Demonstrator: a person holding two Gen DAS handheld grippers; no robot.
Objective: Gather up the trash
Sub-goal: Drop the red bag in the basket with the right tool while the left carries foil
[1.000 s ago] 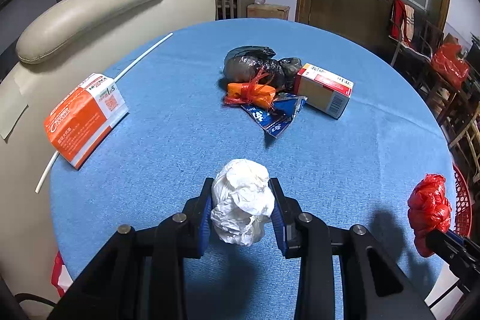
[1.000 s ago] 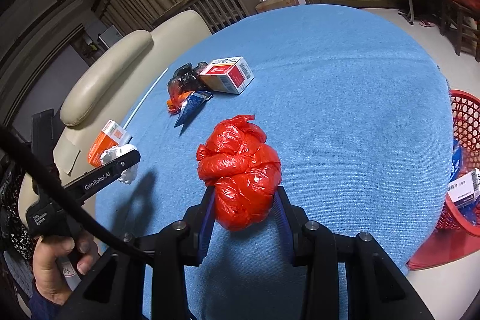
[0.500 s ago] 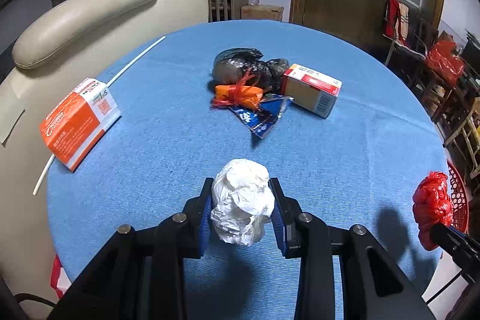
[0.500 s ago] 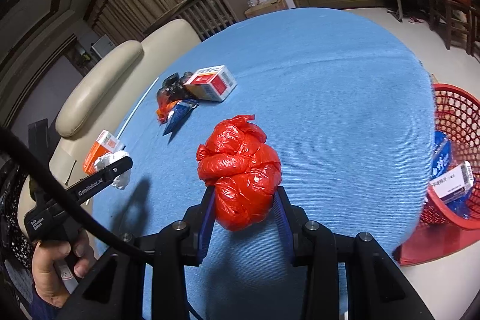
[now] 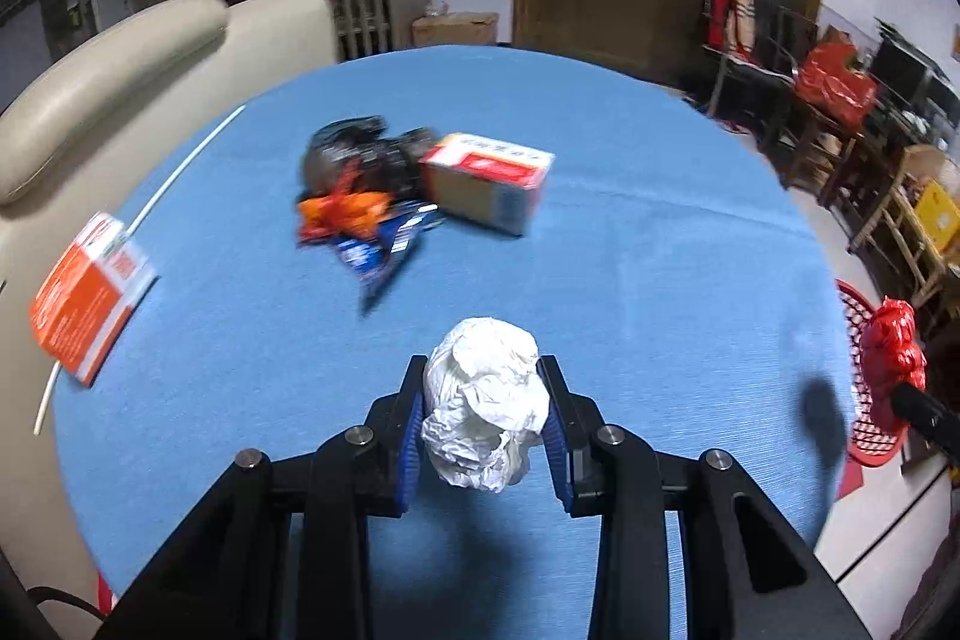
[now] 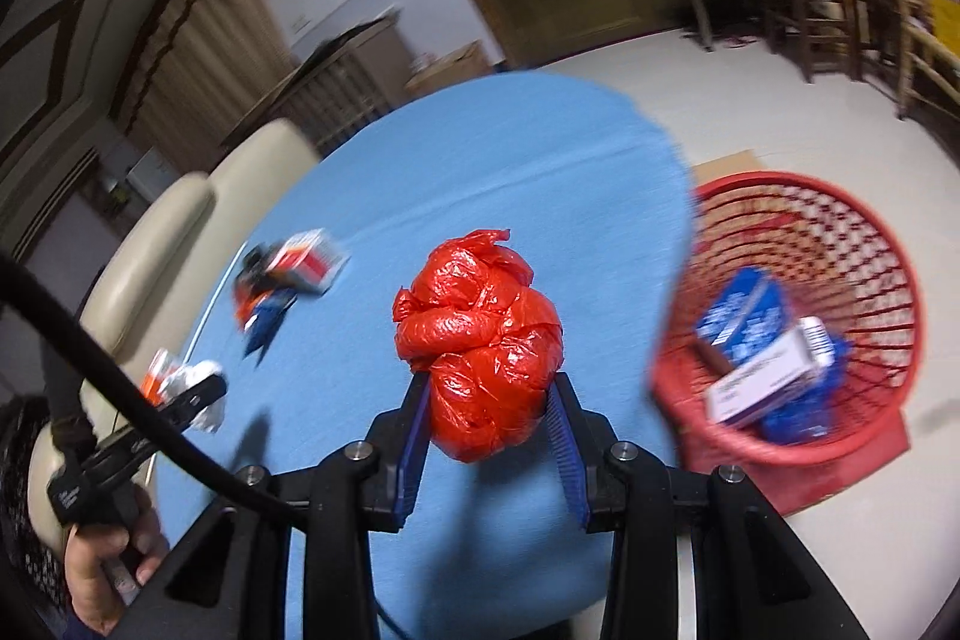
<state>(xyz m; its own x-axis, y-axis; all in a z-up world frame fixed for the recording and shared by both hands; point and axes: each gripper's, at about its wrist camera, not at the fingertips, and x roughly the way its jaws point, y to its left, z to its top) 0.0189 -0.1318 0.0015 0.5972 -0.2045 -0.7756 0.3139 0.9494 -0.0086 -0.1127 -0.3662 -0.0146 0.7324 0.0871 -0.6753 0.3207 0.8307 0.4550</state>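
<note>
Right gripper [image 6: 489,424] clamps a crumpled red plastic bag [image 6: 480,346], left gripper [image 5: 483,424] a crumpled white paper ball [image 5: 486,400]; released short of the counter [image 6: 510,184] edge, either would miss the red mesh basket [image 6: 840,232].

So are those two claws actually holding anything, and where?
Yes. The left gripper pinches a crumpled white paper ball by its sides; the right gripper squeezes a bunched red plastic bag around its lower half.

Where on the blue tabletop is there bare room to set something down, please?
The widest bare cloth runs from the red-and-white box to the table's right edge by the red basket. A narrower bare strip separates the orange box from the wrapper pile. It is crowded around that pile, which touches the red-and-white box.
</note>
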